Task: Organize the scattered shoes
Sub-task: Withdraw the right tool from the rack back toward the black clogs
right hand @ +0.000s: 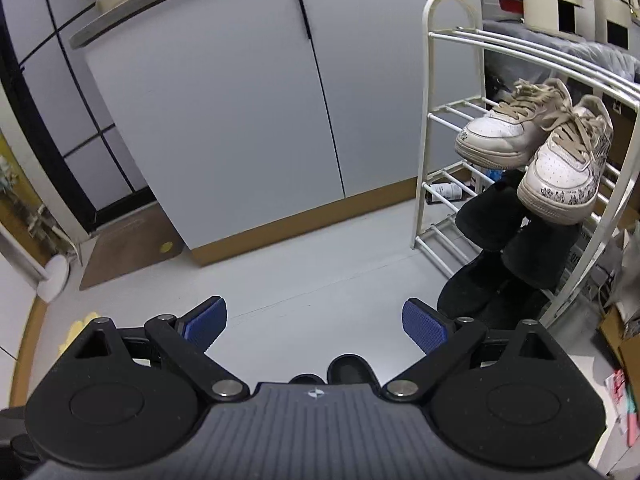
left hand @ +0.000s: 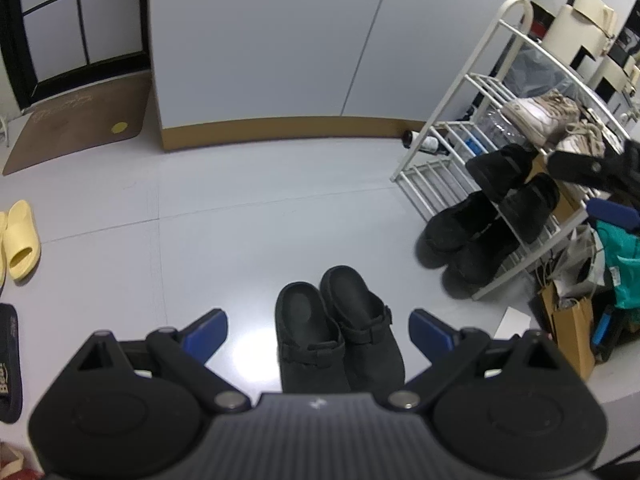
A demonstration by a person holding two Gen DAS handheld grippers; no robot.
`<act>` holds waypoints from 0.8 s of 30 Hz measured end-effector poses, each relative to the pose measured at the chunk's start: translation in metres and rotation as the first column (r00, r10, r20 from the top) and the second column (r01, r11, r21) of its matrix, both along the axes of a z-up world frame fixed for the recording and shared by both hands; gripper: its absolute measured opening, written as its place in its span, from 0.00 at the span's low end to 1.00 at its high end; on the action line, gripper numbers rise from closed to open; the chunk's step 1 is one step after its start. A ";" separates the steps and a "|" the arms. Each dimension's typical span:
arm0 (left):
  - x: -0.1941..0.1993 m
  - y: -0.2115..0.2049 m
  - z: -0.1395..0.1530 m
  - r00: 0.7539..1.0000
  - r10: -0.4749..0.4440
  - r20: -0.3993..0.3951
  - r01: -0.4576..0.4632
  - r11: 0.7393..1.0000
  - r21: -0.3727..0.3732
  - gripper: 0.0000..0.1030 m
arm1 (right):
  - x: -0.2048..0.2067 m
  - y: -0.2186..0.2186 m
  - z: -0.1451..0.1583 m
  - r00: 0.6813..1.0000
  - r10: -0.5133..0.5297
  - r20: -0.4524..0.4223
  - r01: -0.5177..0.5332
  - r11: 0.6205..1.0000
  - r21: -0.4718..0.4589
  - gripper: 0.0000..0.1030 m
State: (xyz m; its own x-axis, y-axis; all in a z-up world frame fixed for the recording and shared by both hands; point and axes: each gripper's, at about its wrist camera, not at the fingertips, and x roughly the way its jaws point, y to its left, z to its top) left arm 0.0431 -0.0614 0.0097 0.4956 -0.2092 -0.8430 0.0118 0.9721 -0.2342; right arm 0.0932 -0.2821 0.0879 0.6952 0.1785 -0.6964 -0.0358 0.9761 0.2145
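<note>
Left wrist view: our left hand-held gripper [left hand: 318, 330] spread wide, empty, hovering over pair of black suede clogs [left hand: 338, 330] set side by side on grey floor [left hand: 240, 220], likely lined up for one grab. White wire shoe rack [left hand: 452, 136] at 2 o'clock, pale yellow foam slides [left hand: 20, 240] at 9 o'clock unsorted.

Right wrist view: our right hand-held gripper [right hand: 316, 326] released, empty, aimed toward rack; white lace-up sneakers [right hand: 536, 148] shelved at 2 o'clock, toes outward, tilted.
</note>
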 end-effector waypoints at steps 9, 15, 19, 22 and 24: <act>0.000 0.000 -0.001 1.000 -0.008 -0.008 0.008 1.000 0.003 0.96 | 0.005 0.006 -0.014 0.997 0.044 -0.059 -0.047 0.998 -0.043 0.95; 0.002 -0.003 -0.005 1.000 -0.019 -0.023 0.019 1.000 0.004 0.96 | 0.009 0.015 -0.019 0.992 0.080 -0.102 -0.088 0.993 -0.074 0.94; 0.000 -0.008 -0.001 0.999 -0.047 -0.020 0.047 0.999 0.011 0.95 | 0.006 0.022 -0.012 0.990 0.106 -0.097 -0.115 0.988 -0.098 0.94; -0.002 -0.012 0.005 0.998 -0.059 -0.018 0.059 0.998 0.014 0.95 | 0.004 0.020 -0.010 0.990 0.100 -0.095 -0.109 0.988 -0.106 0.94; -0.004 -0.014 0.010 0.998 -0.064 -0.011 0.064 0.998 0.014 0.95 | 0.003 0.017 -0.009 0.992 0.093 -0.091 -0.103 0.989 -0.106 0.94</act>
